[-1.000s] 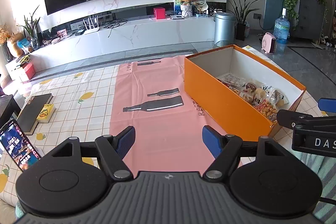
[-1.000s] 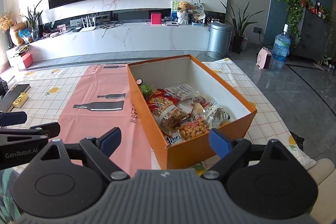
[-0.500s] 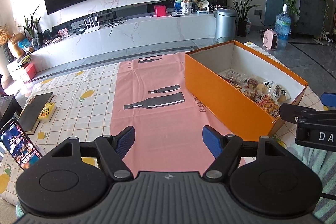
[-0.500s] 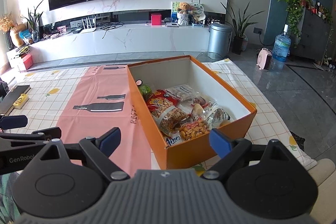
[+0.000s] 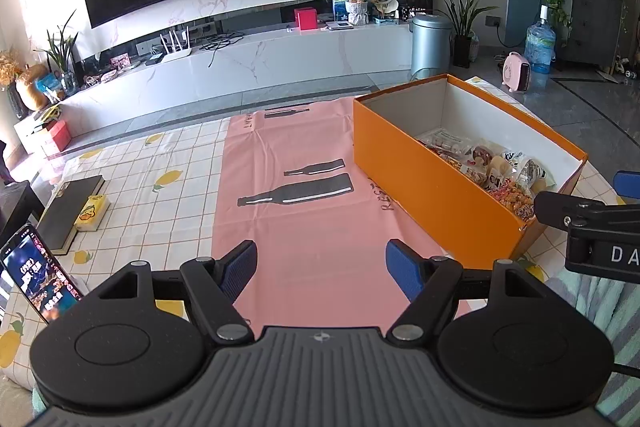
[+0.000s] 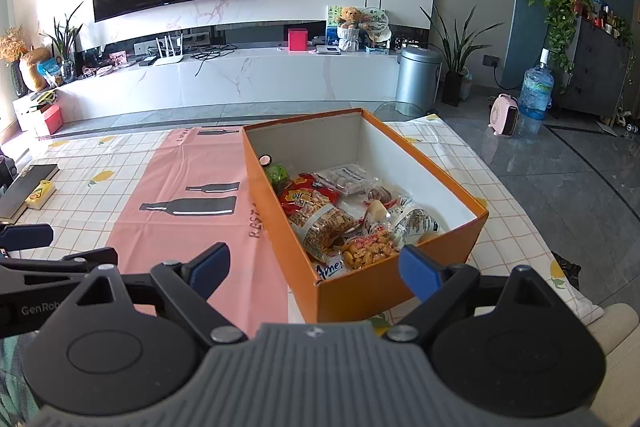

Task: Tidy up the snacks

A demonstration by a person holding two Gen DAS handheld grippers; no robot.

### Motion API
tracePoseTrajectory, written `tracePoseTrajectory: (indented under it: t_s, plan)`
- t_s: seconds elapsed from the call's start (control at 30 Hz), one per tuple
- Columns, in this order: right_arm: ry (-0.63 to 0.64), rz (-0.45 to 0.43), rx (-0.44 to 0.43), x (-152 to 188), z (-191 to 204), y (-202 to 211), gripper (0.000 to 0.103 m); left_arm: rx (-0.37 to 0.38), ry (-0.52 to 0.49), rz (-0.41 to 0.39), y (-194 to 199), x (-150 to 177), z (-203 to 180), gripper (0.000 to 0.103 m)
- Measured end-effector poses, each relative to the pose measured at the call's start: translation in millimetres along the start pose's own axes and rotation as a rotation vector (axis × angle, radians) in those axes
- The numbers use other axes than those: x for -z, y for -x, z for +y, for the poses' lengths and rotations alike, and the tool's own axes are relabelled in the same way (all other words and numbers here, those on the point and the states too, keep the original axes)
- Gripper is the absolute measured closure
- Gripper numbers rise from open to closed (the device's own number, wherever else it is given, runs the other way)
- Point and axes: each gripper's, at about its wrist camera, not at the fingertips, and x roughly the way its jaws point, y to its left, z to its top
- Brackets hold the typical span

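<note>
Snack packets (image 6: 340, 215) piled in the near half of the box (image 6: 404, 283), on the counter (image 6: 452, 155) right of the mat (image 5: 304, 211). Far left: book (image 5: 70, 211), small carton (image 5: 93, 213) alongside, phone (image 5: 38, 277) nearer.

Pink mat (image 5: 320, 227) ahead of my left jaws lies bare. Box (image 6: 360, 291) wall blocks lower centre; its far half stands free above snacks (image 6: 344, 215).

Bright daylight from the left, sharp focus, strong fisheye bending at edges.
</note>
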Motion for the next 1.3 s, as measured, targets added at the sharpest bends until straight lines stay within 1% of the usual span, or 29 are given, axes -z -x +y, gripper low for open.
tracePoseTrajectory:
  t_s: [0.5, 0.73, 1.3]
  plan:
    - [0.005, -0.005, -0.003, -1.6, 2.4, 2.2, 0.012, 0.005, 0.012, -0.003, 2.4, -1.3, 3.6, 0.016]
    - [0.008, -0.01, -0.01, -1.8, 4.0, 4.0, 0.012, 0.011, 0.028, -0.004, 4.5, -1.8, 5.8, 0.016]
    - [0.008, -0.009, -0.023, -1.3, 5.6, 5.5, 0.011, 0.008, 0.024, -0.013, 9.7, -0.8, 7.4, 0.016]
